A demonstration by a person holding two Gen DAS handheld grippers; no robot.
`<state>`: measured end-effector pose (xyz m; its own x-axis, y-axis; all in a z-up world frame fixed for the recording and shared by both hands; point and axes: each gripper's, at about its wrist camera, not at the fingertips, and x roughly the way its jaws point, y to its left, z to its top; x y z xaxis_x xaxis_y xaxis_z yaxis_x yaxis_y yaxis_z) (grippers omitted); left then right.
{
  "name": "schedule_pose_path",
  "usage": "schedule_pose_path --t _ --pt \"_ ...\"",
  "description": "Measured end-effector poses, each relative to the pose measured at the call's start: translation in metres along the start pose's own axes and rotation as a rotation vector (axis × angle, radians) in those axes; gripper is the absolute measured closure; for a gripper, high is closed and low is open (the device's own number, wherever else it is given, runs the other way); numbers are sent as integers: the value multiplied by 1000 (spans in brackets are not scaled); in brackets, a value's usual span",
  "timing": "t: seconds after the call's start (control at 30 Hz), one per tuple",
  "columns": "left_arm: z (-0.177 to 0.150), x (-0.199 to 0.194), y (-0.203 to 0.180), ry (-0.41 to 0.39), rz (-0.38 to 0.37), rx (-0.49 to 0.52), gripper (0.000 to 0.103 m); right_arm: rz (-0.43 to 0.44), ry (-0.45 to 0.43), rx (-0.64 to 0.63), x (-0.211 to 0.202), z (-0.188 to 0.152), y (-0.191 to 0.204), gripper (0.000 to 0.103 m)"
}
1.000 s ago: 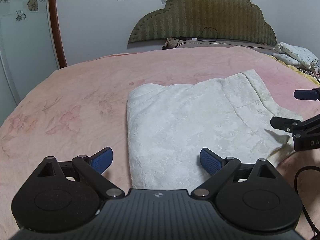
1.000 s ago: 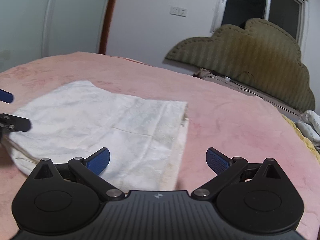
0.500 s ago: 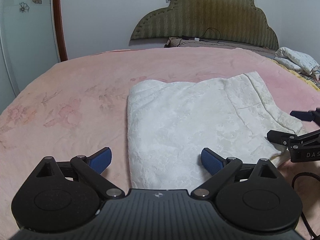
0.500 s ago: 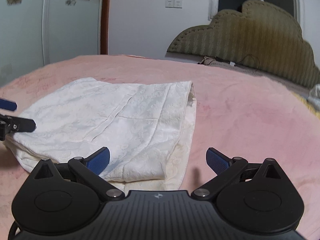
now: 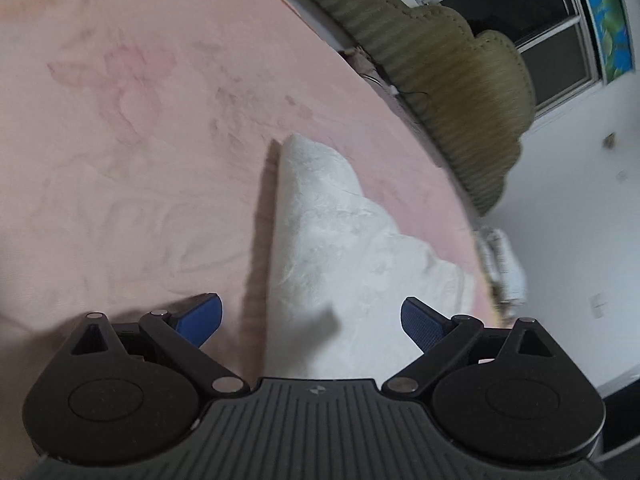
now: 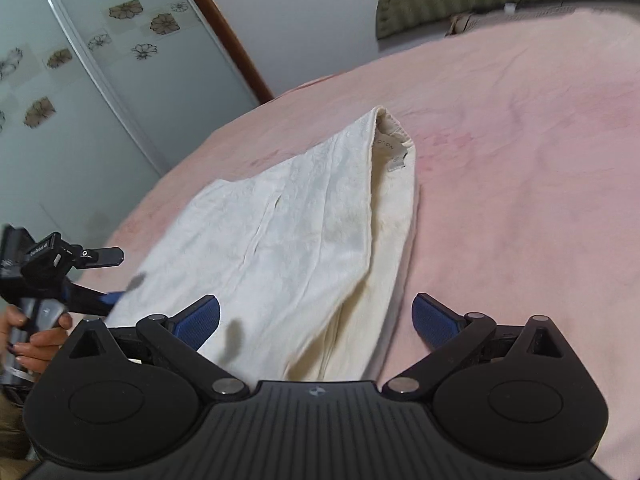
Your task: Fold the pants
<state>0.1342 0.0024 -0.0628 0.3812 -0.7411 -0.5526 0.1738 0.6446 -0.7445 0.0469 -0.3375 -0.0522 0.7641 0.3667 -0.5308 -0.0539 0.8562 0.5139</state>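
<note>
White patterned pants (image 5: 340, 240) lie folded flat on the pink bedspread (image 5: 140, 120). In the right wrist view the pants (image 6: 288, 240) show their waistband and label at the far end. My left gripper (image 5: 310, 316) is open, its jaws straddling the near left edge of the pants, tilted sideways. My right gripper (image 6: 316, 318) is open, its jaws straddling the near right part of the pants. The left gripper also shows in the right wrist view (image 6: 100, 276), at the pants' left edge, held by a hand.
A padded olive headboard (image 5: 460, 92) stands at the far end of the bed. A wardrobe with flower decals (image 6: 80, 64) stands to the left. A window (image 5: 540, 36) is behind the headboard. Bare pink bedspread (image 6: 520, 200) lies to the right of the pants.
Both grippers have dropped closer to the pants and rolled sideways, the views tilting in opposite directions. Each now has the near pants edge between its open jaws. Jaws stayed open.
</note>
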Motion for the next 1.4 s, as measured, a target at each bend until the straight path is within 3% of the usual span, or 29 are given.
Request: schedule_pose_path --t 0.07,0.27,0.4,0.47,0.53,0.6,0.63,0.67,0.77,0.87,1.03,1.13,1.4 --pt "3 7 4 26 -41 -25 6 48 2 30 7 9 -8 0" --pt "4 31 -7 23 -57 50 2 223 2 190 28 26 -30 0" --pt "4 47 -15 42 -74 76 4 225 46 141 32 30 -22 1" --pt "4 48 -15 53 -82 80 6 278 71 154 28 26 -23 15" --pt "3 49 -13 61 -102 84 14 338 60 184 20 23 -31 23" --pt "0 51 -10 51 -89 73 30 329 56 210 21 22 -38 46" --pt "-1 52 -10 48 -75 71 37 283 64 211 23 21 -40 72" --pt "-2 53 -9 50 -53 68 55 224 73 210 29 21 -39 75" --pt "-8 50 -11 9 -1 96 81 187 52 174 31 20 -28 77" --pt "-17 37 -21 -56 4 155 89 142 28 92 22 19 -7 80" --pt "-26 18 -54 -164 32 332 90 151 -16 -32 9 37 29 81" --pt "-19 8 -70 -230 85 422 90 145 -19 -119 15 54 50 81" --pt "42 10 -77 -298 194 470 90 121 -44 -213 68 106 73 81"
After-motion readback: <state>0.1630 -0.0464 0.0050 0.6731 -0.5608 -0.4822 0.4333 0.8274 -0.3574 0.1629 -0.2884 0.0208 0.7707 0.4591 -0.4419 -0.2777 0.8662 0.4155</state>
